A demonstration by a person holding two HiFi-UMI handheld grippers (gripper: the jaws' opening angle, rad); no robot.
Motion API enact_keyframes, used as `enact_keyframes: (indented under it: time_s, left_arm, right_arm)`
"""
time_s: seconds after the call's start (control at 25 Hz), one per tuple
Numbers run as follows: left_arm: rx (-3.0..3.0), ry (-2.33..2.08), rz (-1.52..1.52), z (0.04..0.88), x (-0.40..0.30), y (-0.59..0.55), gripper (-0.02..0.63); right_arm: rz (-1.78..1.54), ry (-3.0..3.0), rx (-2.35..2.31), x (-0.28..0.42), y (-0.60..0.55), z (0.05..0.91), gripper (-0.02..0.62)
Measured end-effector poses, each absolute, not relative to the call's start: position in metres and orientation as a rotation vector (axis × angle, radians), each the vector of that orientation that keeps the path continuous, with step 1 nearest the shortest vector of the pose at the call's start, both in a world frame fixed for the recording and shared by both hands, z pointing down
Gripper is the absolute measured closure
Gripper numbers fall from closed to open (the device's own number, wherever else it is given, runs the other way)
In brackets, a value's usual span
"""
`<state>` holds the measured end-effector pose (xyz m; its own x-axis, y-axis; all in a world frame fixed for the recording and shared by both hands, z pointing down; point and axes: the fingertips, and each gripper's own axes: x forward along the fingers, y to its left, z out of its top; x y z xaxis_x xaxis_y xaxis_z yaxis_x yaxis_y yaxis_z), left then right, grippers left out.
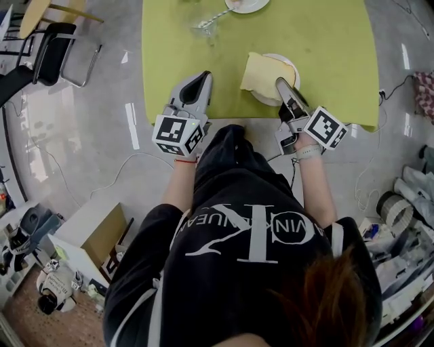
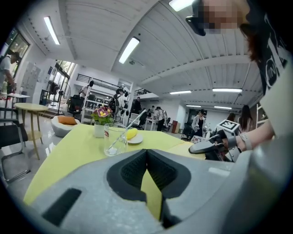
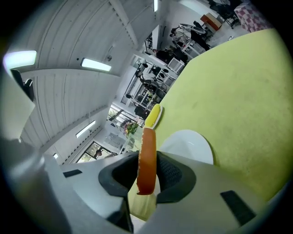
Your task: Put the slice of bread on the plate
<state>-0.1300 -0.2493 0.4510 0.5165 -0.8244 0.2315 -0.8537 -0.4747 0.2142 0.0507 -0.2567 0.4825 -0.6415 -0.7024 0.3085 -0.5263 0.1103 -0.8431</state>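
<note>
The slice of bread (image 1: 261, 73) is pale with a brown crust and stands tilted over the small white plate (image 1: 290, 66) near the green table's front edge. My right gripper (image 1: 282, 84) is shut on its near edge. In the right gripper view the crust (image 3: 146, 157) is pinched upright between the pads of that gripper (image 3: 147, 160), with the plate (image 3: 190, 144) just beyond and below. My left gripper (image 1: 198, 83) rests over the table's front edge to the left of the plate, and its jaws are shut and empty (image 2: 146, 157).
A glass with a spoon (image 1: 207, 26) (image 2: 114, 139) stands farther back on the green table (image 1: 325, 41), beside a second plate (image 1: 245, 4) holding something yellow (image 2: 132, 135). A small flower pot (image 2: 101, 121) stands behind the glass. A chair (image 1: 64, 51) stands on the floor at the left.
</note>
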Motion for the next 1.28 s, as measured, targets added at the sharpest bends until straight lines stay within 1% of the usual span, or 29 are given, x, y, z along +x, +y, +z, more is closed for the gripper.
enact_keyframes:
  time_s: [0.24, 0.4, 0.48, 0.6, 0.84, 1.28]
  left_arm:
    - [2.475, -1.380, 0.139, 0.449, -0.129, -0.257, 0.598]
    - [2.492, -1.363, 0.156, 0.449, -0.122, -0.258, 0.598]
    - [2.501, -1.351, 0.165, 0.449, -0.119, -0.258, 0.598]
    - [2.504, -1.340, 0.166, 0.449, -0.118, -0.257, 0.598]
    - [2.498, -1.342, 0.162, 0.449, -0.119, -0.255, 0.598]
    - [2.483, -1.357, 0.152, 0.450, -0.128, -0.247, 0.598]
  right_arm:
    - [-1.547, 2.293, -1.340, 0.054, -0.258, 0.491, 0.486]
    - [-1.508, 2.440, -1.455, 0.058, -0.257, 0.500, 0.432]
    - [-1.449, 2.536, -1.526, 0.058, -0.257, 0.502, 0.394]
    - [-1.356, 2.653, -1.593, 0.058, -0.258, 0.501, 0.373]
    - [-1.294, 2.748, -1.635, 0.064, -0.260, 0.503, 0.347]
    - [-1.178, 2.851, -1.730, 0.068, -0.258, 0.507, 0.332]
